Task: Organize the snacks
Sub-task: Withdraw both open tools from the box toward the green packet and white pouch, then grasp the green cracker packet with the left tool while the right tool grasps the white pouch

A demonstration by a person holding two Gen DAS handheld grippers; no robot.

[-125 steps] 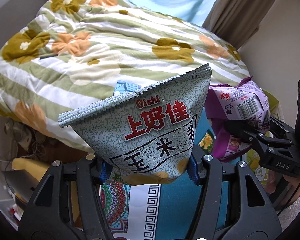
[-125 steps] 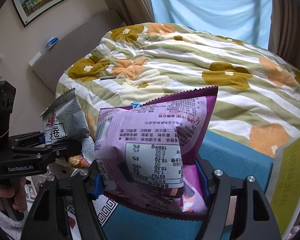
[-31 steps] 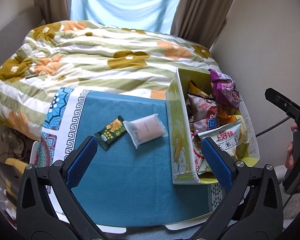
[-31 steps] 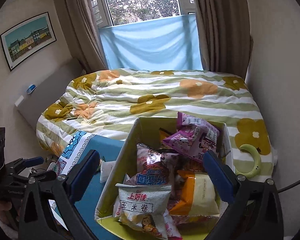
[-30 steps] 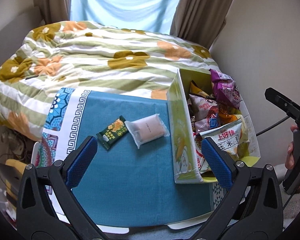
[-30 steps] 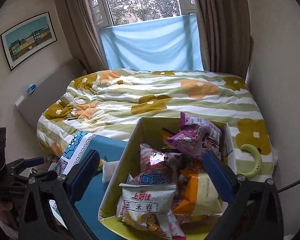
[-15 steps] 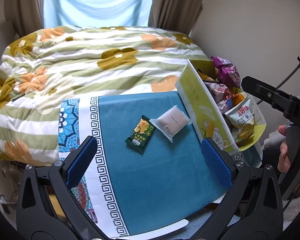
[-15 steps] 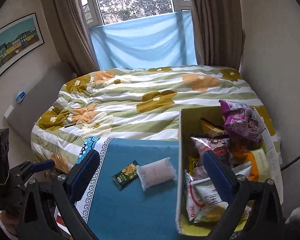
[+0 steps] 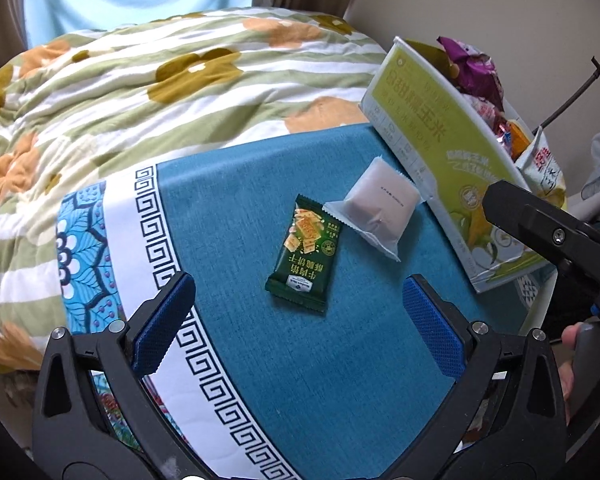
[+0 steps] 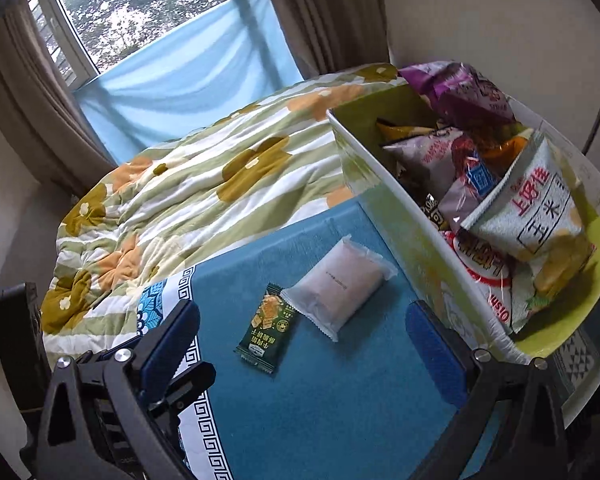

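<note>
A dark green cracker packet (image 9: 305,255) (image 10: 267,328) and a frosted white pouch (image 9: 374,207) (image 10: 337,285) lie side by side on the teal cloth (image 9: 308,380) (image 10: 332,400). My left gripper (image 9: 298,322) hovers open just in front of the green packet. My right gripper (image 10: 304,344) is open too, above the cloth near both packets. The green-and-white box (image 9: 440,152) (image 10: 400,216) stands at the right, full of snack bags, with the Oishi bag (image 10: 528,220) and the purple bag (image 10: 460,88) on top.
A floral quilt (image 9: 140,92) (image 10: 204,184) covers the bed behind the cloth. The white patterned border (image 9: 140,240) runs along the cloth's left side. The right gripper's body (image 9: 556,240) and a hand (image 9: 568,364) show at the right. Curtains (image 10: 320,12) hang behind.
Both grippers released their bags into the box and opened. They have since swung left and lowered toward the two packets on the cloth, which now look larger and closer.
</note>
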